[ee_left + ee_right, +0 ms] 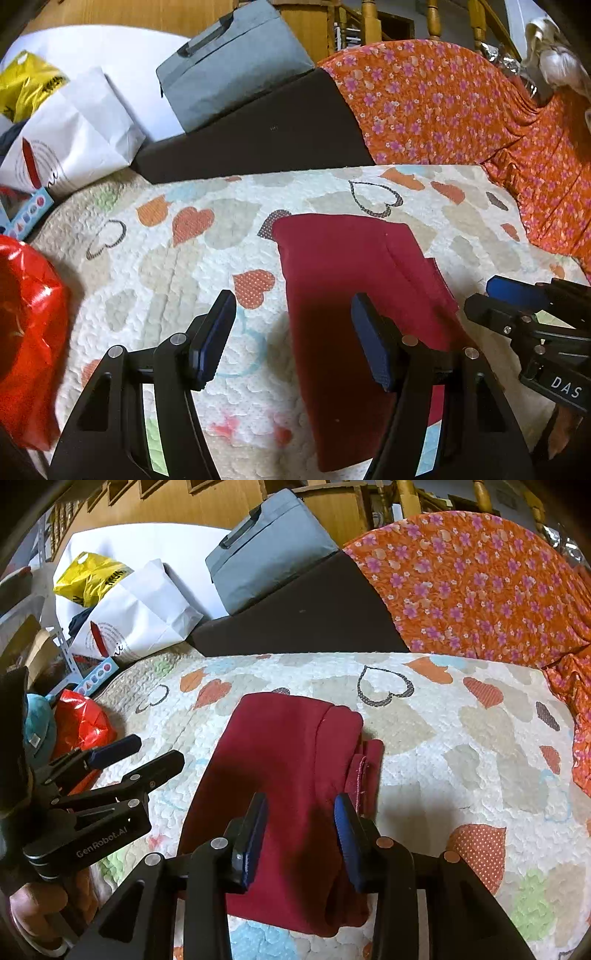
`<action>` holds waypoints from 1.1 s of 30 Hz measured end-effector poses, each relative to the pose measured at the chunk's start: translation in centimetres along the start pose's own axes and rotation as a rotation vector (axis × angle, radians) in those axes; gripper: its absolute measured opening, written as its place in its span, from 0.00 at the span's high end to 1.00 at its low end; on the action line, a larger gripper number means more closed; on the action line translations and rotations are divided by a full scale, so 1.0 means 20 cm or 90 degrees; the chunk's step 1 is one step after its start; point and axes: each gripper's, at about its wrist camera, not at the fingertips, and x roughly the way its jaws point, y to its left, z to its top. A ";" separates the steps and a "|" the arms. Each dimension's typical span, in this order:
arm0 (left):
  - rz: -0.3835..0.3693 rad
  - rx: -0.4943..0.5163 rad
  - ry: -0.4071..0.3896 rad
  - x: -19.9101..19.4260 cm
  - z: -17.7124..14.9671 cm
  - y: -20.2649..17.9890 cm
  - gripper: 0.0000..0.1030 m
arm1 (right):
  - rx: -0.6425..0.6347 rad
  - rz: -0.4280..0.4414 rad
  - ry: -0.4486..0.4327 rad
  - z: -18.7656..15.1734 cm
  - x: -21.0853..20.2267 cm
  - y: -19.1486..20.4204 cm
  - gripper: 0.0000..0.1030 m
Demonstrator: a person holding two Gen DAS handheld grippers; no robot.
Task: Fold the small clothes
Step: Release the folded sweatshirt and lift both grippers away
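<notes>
A dark red small garment (343,280) lies folded into a long strip on the heart-print quilt (184,266); it also shows in the right wrist view (280,775), with a folded edge and seam on its right side. My left gripper (293,336) is open and empty, above the garment's near left edge. My right gripper (300,838) is open and empty, above the garment's near end. Each gripper appears in the other's view: the right gripper (480,295) at the right, the left gripper (159,751) at the left.
A red plastic bag (26,332) lies at the quilt's left edge. Behind the quilt are a dark cushion (258,136), a grey bag (229,70), a white paper bag (74,136), a yellow bag (26,85) and an orange floral cloth (461,107).
</notes>
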 end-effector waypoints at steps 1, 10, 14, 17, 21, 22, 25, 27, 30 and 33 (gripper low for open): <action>-0.002 0.000 -0.003 -0.01 0.00 0.00 0.37 | -0.001 -0.001 0.000 0.00 0.00 0.01 0.65; 0.001 -0.009 -0.007 -0.02 -0.01 0.01 0.37 | 0.008 -0.011 0.009 -0.02 0.00 0.00 0.64; 0.000 -0.009 -0.005 -0.01 -0.01 0.01 0.37 | 0.013 -0.008 0.013 -0.02 0.01 0.00 0.64; -0.002 -0.007 -0.002 0.00 -0.01 0.01 0.37 | 0.011 -0.006 0.016 -0.02 0.02 0.00 0.64; -0.002 -0.003 0.001 0.01 -0.01 0.00 0.37 | 0.010 -0.001 0.024 -0.03 0.04 0.01 0.64; -0.002 -0.002 0.001 0.01 -0.01 -0.01 0.37 | 0.010 0.000 0.025 -0.03 0.04 0.01 0.64; -0.002 -0.003 -0.001 0.01 -0.01 -0.01 0.37 | 0.009 0.003 0.027 -0.03 0.04 0.01 0.64; -0.002 -0.003 -0.002 0.01 -0.01 -0.01 0.37 | 0.010 0.003 0.028 -0.03 0.05 0.02 0.64; -0.003 -0.004 0.001 0.01 -0.01 -0.01 0.37 | 0.012 0.005 0.032 -0.03 0.05 0.01 0.64; -0.003 -0.004 0.001 0.01 -0.01 -0.01 0.37 | 0.016 0.005 0.032 -0.03 0.05 0.01 0.64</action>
